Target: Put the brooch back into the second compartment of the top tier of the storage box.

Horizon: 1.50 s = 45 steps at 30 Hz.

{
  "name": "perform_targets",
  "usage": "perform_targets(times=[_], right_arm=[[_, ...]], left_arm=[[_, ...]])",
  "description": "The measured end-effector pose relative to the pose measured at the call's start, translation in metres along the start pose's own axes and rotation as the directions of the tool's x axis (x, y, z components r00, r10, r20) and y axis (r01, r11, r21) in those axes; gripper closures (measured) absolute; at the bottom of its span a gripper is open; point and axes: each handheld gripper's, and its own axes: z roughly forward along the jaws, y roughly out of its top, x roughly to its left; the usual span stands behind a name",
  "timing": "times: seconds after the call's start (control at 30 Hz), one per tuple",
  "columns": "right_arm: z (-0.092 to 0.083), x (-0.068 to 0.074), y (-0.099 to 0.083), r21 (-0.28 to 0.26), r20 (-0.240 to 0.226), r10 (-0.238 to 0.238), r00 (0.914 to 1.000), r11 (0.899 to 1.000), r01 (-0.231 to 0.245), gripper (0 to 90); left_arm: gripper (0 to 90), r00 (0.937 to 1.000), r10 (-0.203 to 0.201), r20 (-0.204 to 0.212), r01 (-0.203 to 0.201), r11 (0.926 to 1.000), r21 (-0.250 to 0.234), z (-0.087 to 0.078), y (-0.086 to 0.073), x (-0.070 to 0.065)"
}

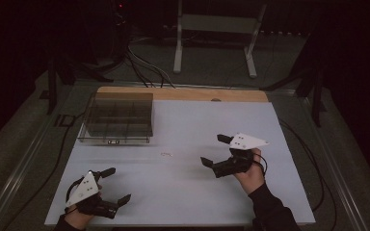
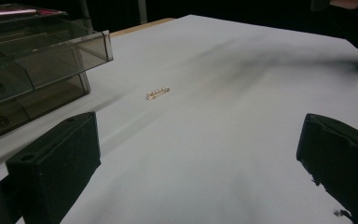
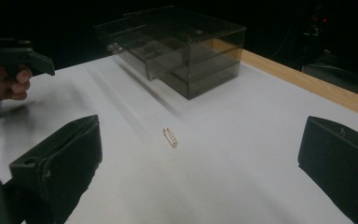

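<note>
Item: small gold-coloured clasp pin [image 1: 165, 154], slim, with a row of pale beads along its bar. It lies flat on the bare white counter [image 1: 183, 192], near the middle, touching nothing else. In the left gripper view the pin [image 2: 157, 93] sits well ahead of the jaws, toward the left jaw's side; in the right gripper view the pin [image 3: 170, 137] lies ahead, between the lines of the two jaws, angled across the frame.

Right gripper [image 1: 215, 150]: held in a hand [image 1: 251, 174] at the counter's right half, a dark sleeve behind it, a grey three-cornered plate on top. Jaws apart, pointing left toward the pin, near it but not touching; nothing between them.

Left gripper [image 1: 116, 184]: held in a hand [image 1: 79, 217] at the counter's near left corner, also topped with a grey plate. Jaws apart and empty, pointing right and away from the person; well apart from the pin.

Smoked clear box [image 1: 117, 118]: rectangular, divided into compartments, standing at the far left of the counter, beyond the pin and apart from it. In the right gripper view the box [image 3: 186, 46] shows two stacked levels, the upper one set off from the lower. Small metal fittings show on its front edge.

Counter edge: a wooden strip [image 1: 183, 94] runs along the far side.

Surroundings: dark floor with cables [image 1: 144, 67] and a white frame stand [image 1: 214, 33] beyond the counter.
</note>
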Motion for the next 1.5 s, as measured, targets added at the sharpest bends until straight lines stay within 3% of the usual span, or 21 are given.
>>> perform_targets(times=[0.7,0.93,1.03,1.37,1.4,1.5], right_arm=[[0.059,0.009,0.019,0.030,-0.069,0.001,0.9976,1.000,0.001,0.0],[0.081,0.015,0.026,0.021,-0.083,-0.047,0.9955,0.999,0.049,0.0],[0.091,0.017,0.030,0.015,-0.093,-0.043,0.9948,0.999,0.045,0.0],[0.126,0.022,0.034,0.091,-0.108,0.006,0.9942,0.996,0.003,0.0],[0.136,0.024,0.032,0.123,-0.113,0.018,0.9934,0.992,-0.004,0.1],[0.144,0.024,0.029,0.145,-0.105,0.019,0.9943,0.989,-0.004,5.4]], left_arm=[[0.6,1.0000,-0.001,0.003,0.001,1.0000,-0.010,-0.002,0.000,0.001],[0.6,1.0000,-0.002,0.002,0.002,0.9999,-0.013,-0.003,0.001,0.001],[0.6,1.0000,-0.001,0.003,0.001,0.9999,-0.013,-0.003,0.001,0.000],[0.6,1.0000,0.002,0.005,-0.002,0.9998,-0.018,-0.003,0.001,0.000],[0.6,1.0000,0.002,0.006,-0.001,0.9999,-0.017,-0.004,0.001,0.001],[0.6,1.0000,0.001,0.006,-0.001,0.9998,-0.021,-0.004,0.001,0.001]])
